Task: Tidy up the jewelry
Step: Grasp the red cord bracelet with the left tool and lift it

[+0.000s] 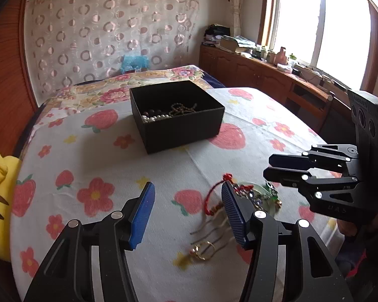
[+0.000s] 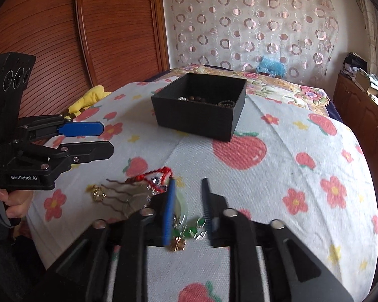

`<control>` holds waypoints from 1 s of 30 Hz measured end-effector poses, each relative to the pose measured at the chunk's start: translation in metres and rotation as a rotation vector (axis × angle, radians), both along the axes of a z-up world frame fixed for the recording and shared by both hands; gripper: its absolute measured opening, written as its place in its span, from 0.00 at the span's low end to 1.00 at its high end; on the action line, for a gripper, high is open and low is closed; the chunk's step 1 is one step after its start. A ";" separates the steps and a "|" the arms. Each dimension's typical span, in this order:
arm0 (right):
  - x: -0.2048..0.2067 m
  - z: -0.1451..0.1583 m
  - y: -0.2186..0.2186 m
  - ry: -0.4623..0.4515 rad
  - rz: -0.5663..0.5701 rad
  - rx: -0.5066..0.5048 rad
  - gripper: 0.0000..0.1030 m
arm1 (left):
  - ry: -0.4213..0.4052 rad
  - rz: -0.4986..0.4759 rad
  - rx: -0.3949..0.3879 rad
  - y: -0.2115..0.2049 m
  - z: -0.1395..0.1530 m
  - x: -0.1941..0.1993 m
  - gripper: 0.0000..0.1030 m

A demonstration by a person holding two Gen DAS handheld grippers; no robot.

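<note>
Two hand-held grippers are hovering over a bed covered by a strawberry-and-flower sheet (image 1: 252, 136). The left hand-held gripper (image 1: 187, 210) is standing open, nothing between its blue pads; its right finger is sitting just beside a blurred jewelry pile (image 1: 242, 198). The right hand-held gripper (image 2: 189, 211) is standing partly open above a pale bangle (image 2: 181, 209) and green beads (image 2: 189, 231), which are lying between its fingers; whether the pads are touching them cannot be told. The pile is also showing a red cord (image 2: 161, 172), wavy hairpins (image 2: 123, 191) and a gold ring (image 1: 201, 250). A black box (image 1: 176, 115) is sitting well beyond the pile, holding pearl and bead strands (image 1: 161, 115). The left unit is reading "GenRobot.AI" (image 2: 24, 177). A hand (image 2: 5, 201) is gripping its handle.
</note>
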State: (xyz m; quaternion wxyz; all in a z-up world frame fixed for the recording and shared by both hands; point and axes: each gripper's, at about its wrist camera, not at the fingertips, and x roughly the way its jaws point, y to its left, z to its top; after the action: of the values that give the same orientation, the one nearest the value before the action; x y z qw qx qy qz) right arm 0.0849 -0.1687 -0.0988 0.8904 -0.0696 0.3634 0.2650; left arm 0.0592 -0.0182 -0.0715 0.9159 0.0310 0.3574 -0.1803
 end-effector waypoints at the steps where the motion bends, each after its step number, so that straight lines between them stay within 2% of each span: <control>1: -0.004 -0.001 -0.002 0.004 -0.007 0.002 0.31 | 0.003 -0.006 0.001 -0.001 -0.001 -0.003 0.53; 3: -0.009 -0.004 -0.006 0.014 -0.017 0.004 0.33 | 0.010 -0.023 0.001 -0.004 -0.004 -0.006 0.56; 5: -0.013 -0.007 -0.011 0.017 -0.030 -0.002 0.39 | 0.019 -0.042 0.004 -0.009 -0.007 -0.008 0.56; 11: -0.017 -0.020 -0.019 0.030 -0.057 -0.039 0.40 | 0.048 -0.089 0.013 -0.024 -0.016 -0.004 0.55; 15: -0.015 -0.020 -0.019 0.031 -0.047 -0.033 0.40 | 0.064 -0.117 0.028 -0.033 -0.019 0.002 0.43; 18: -0.016 -0.020 -0.018 0.025 -0.040 -0.033 0.40 | 0.077 -0.125 0.046 -0.039 -0.023 0.009 0.38; 25: -0.017 -0.020 -0.021 0.028 -0.029 -0.010 0.40 | 0.112 -0.155 0.018 -0.042 -0.024 0.017 0.06; 30: -0.016 -0.020 -0.021 0.029 -0.020 -0.003 0.40 | 0.061 -0.118 0.008 -0.039 -0.010 0.013 0.06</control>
State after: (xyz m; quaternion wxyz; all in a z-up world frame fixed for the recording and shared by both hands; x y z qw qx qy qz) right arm 0.0688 -0.1899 -0.1188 0.8876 -0.0635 0.3774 0.2563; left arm 0.0724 -0.0570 -0.0816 0.8922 0.0500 0.3833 -0.2336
